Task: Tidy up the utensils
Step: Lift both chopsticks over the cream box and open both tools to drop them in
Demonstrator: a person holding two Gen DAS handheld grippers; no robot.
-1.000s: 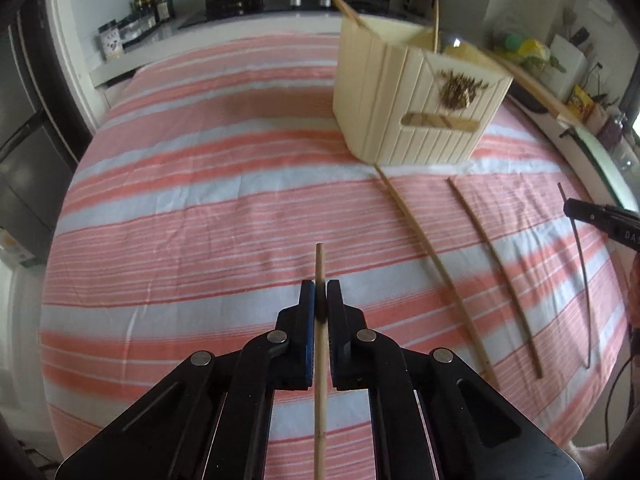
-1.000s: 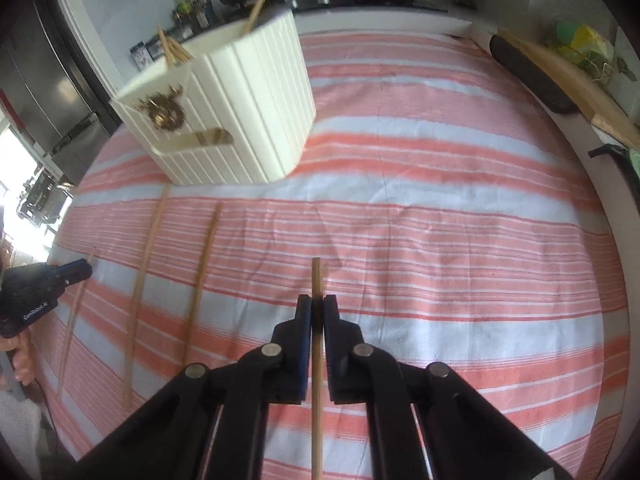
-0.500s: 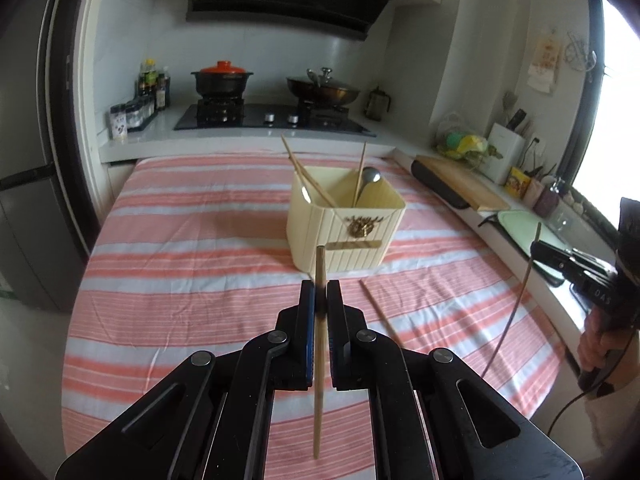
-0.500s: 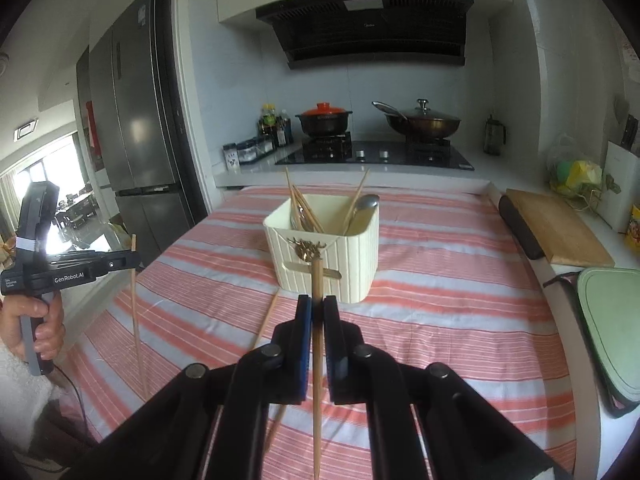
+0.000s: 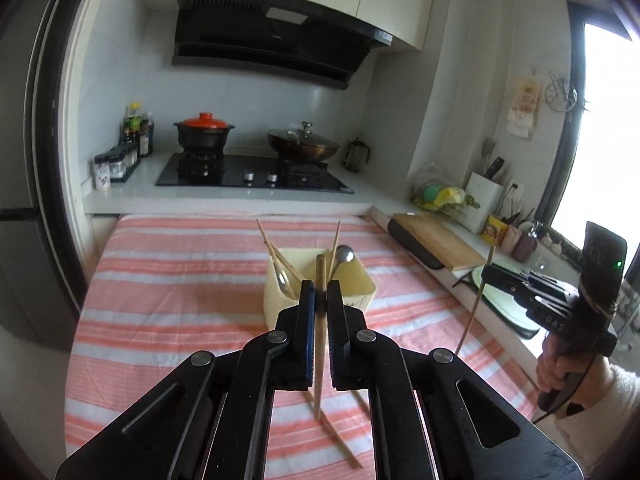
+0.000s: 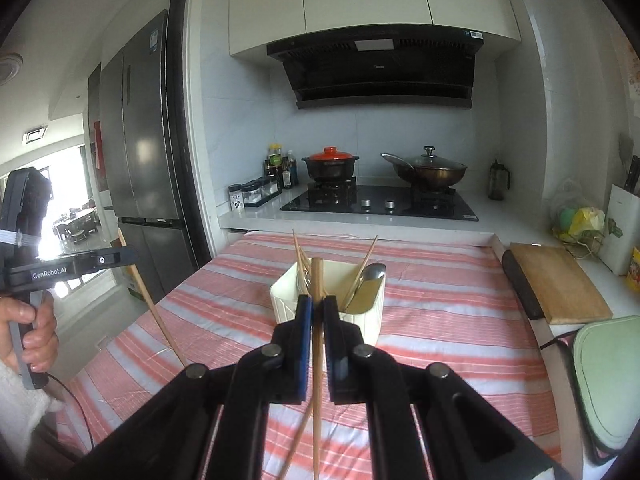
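My left gripper (image 5: 320, 294) is shut on a wooden chopstick (image 5: 319, 344) and holds it upright, high above the striped table. My right gripper (image 6: 317, 310) is shut on another chopstick (image 6: 317, 360), also upright and lifted. A cream utensil holder (image 5: 362, 294) stands mid-table and holds several chopsticks and a metal spoon (image 5: 343, 255); it also shows in the right wrist view (image 6: 366, 312). Each gripper shows in the other's view, the right one (image 5: 486, 274) at the right, the left one (image 6: 128, 258) at the left. Loose chopsticks (image 5: 340, 438) lie on the cloth below.
The table has a pink-and-white striped cloth (image 5: 180, 300). A wooden cutting board (image 6: 560, 284) and a green tray (image 6: 608, 376) lie along the right counter. A stove with a red-lidded pot (image 6: 330, 164) and a wok (image 6: 426, 170) is behind. A fridge (image 6: 140, 160) stands at left.
Both grippers have lifted their chopsticks off the cloth and tilted up level, so the views swung from the tabletop to the whole kitchen. The holder now sits farther ahead.
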